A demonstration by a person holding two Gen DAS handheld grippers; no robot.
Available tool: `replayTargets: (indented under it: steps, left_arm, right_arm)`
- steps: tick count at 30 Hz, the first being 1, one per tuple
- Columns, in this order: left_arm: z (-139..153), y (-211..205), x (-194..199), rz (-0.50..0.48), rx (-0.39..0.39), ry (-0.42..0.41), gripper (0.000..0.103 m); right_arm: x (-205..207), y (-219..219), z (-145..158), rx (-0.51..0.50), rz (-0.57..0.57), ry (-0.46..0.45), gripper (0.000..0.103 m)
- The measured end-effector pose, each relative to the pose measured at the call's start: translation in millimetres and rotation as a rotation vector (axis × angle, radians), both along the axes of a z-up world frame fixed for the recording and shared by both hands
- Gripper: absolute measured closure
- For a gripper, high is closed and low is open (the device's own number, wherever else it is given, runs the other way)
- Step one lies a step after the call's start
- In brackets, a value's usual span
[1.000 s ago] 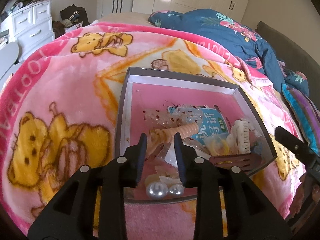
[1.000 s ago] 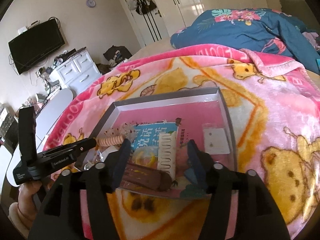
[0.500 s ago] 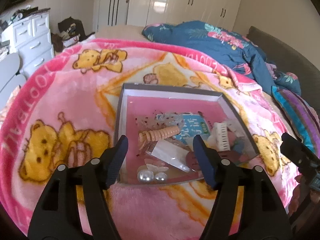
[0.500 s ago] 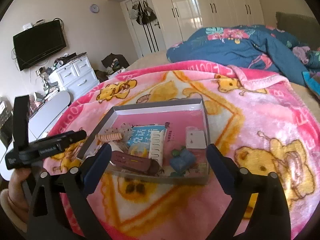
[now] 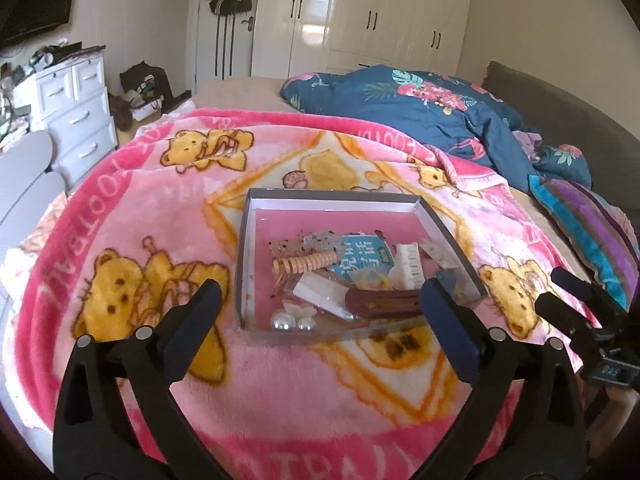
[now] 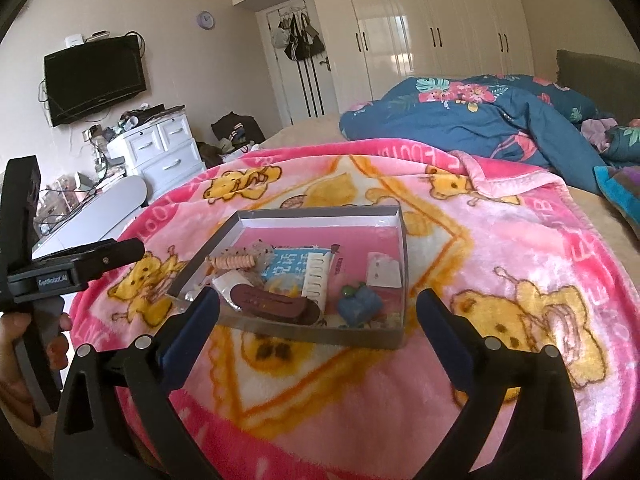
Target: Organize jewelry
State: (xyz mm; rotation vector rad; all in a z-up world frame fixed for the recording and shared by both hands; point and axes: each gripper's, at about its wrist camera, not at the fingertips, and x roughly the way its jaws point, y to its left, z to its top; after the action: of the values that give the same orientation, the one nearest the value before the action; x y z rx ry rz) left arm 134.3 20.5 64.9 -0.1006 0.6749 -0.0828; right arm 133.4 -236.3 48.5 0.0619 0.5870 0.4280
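- The tray (image 5: 245, 264), a shallow grey box with a pink floor, sits on the pink bear-print blanket (image 5: 120, 208) spread over the bed.
- The left gripper (image 5: 320, 300) hovers above the blanket on the near side of the tray, its jaws spread wide and holding nothing; the tray's near edge shows between them.
- The right gripper (image 6: 318, 304) is likewise on the near side of the tray, jaws wide apart and empty (it also shows at the right edge of the left wrist view).
- Inside the tray, a peach spiral hair tie (image 5: 304, 263) lies toward the left side, touching a blue printed packet (image 5: 360, 258).
- A white hair claw (image 5: 409, 267) lies just right of the packet.
- A dark brown hair clip (image 6: 272, 302) lies along the near wall, beside a small white packet (image 5: 318, 291).
- Two pearl beads (image 5: 289, 323) sit side by side in the near left corner.
- A blue fabric piece (image 6: 360, 304) rests near the right front corner, and a white card (image 6: 383, 270) lies against the right wall.
- A crumpled dark blue floral duvet (image 5: 420, 116) lies beyond the blanket.
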Motion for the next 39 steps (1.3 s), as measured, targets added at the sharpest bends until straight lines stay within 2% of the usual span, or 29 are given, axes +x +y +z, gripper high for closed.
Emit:
replayTargets:
  steps: [6,13,20,29,39]
  left_arm:
    - [-8.8,-3.0,-19.1,0.003,-0.005,0.023,0.009]
    - [-33.1,-6.0,-36.7,0.015,-0.018,0.073,0.009]
    - [-50.2,-10.6,-51.5,0.025,-0.020,0.078,0.009]
    - [-66.5,-12.2,-52.4,0.031,0.004,0.105,0.009]
    - [-68.6,-12.2,-51.2,0.028,0.002,0.109,0.009]
  right_arm:
    - [-13.5,-4.1,-1.6,-0.005,0.008,-0.014,0.004]
    - [-23.6,-9.9,-8.0,-0.002,-0.003,0.000,0.004]
    - [-33.5,-9.9,-22.3,-0.036,-0.018,0.013,0.004]
    - [-39.4,-6.4,-40.6,-0.049,-0.016,0.049,0.004]
    - [-40.1,0.4,-47.1,-0.056,-0.005,0.066,0.004]
